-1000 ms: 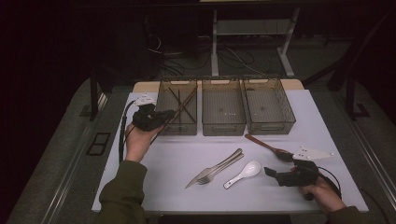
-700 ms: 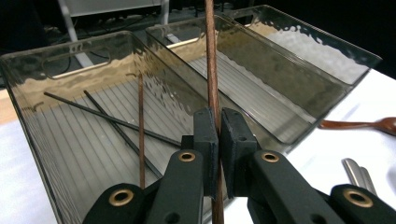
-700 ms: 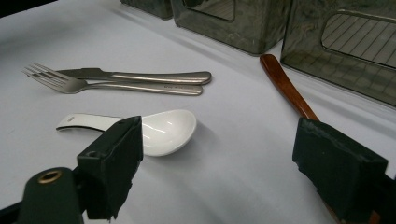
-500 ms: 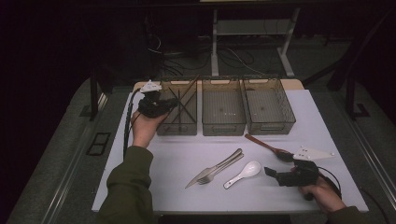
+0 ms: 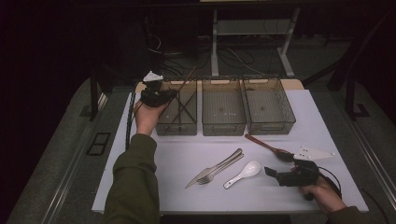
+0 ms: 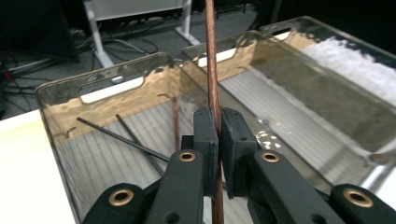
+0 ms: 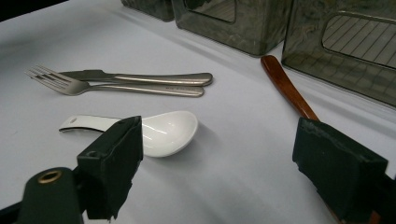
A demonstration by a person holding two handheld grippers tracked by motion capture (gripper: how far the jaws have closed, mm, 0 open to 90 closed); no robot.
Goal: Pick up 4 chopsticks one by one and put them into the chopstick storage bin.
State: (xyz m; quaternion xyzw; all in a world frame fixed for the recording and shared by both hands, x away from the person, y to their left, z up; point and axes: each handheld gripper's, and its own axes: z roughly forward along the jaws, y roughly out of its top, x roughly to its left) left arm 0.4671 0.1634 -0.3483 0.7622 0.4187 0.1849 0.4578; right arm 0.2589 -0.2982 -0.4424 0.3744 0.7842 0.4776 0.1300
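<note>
The left gripper has its jaws pressed together on a single reddish-brown chopstick, pinched low on its shaft so that most of its length rises above the pads and a short piece runs down below them. The chopstick is thin, round and glossy, a coppery brown along the whole visible length. In the high view the left gripper is held up over the near-left corner of the left bin, with the chopstick slanting up and away from the jaws above that bin. Below and beyond the jaws, on the ribbed floor of the left bin, lie two dark chopsticks crossing each other and one more brown chopstick. The right gripper has its jaws spread wide with nothing between them, low over the white table. Ahead of its jaws lies one white ceramic spoon, beyond it one fork and one table knife side by side, and by the right-hand jaw one wooden spoon. Three clear bins stand in a row: the left one, a middle bin and a right bin.
</note>
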